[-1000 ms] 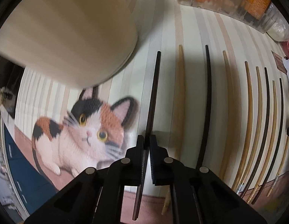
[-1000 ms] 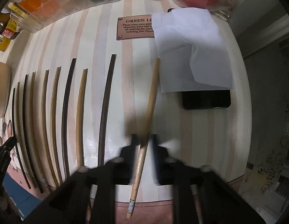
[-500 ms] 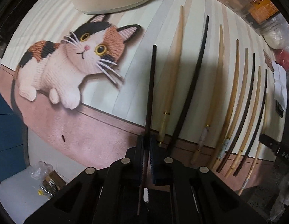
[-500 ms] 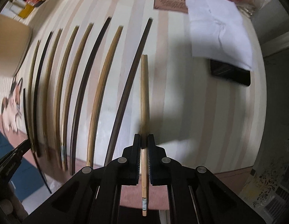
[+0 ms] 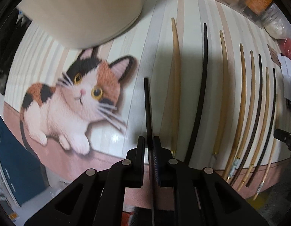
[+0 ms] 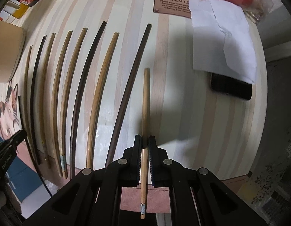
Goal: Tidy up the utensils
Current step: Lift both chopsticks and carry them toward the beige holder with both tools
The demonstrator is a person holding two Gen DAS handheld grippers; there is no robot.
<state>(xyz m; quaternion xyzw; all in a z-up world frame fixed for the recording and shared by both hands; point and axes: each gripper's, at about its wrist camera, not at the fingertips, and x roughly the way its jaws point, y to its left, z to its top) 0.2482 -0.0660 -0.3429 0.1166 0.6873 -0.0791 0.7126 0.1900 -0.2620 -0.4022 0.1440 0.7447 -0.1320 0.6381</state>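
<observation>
Left gripper [image 5: 148, 143]: I'm pinching 1 dark chopstick [image 5: 147, 109], lifted over the striped table [image 5: 138, 75].
Right gripper [image 6: 144, 143]: pinching 1 light bamboo chopstick [image 6: 145, 101], right of the row of chopsticks [image 6: 100, 86].
Handling: light, stiff, slick; I grip near the butt end, so the tip may swing.
Nearby: beige container [image 5: 79, 9] far left; paper [image 6: 222, 37] and phone [image 6: 230, 88] right, well apart.

Six light chopsticks [image 6: 102, 94] and four dark chopsticks [image 6: 130, 86] (ten in all), one phone [image 6: 232, 88], one sheet of paper [image 6: 222, 37].
</observation>
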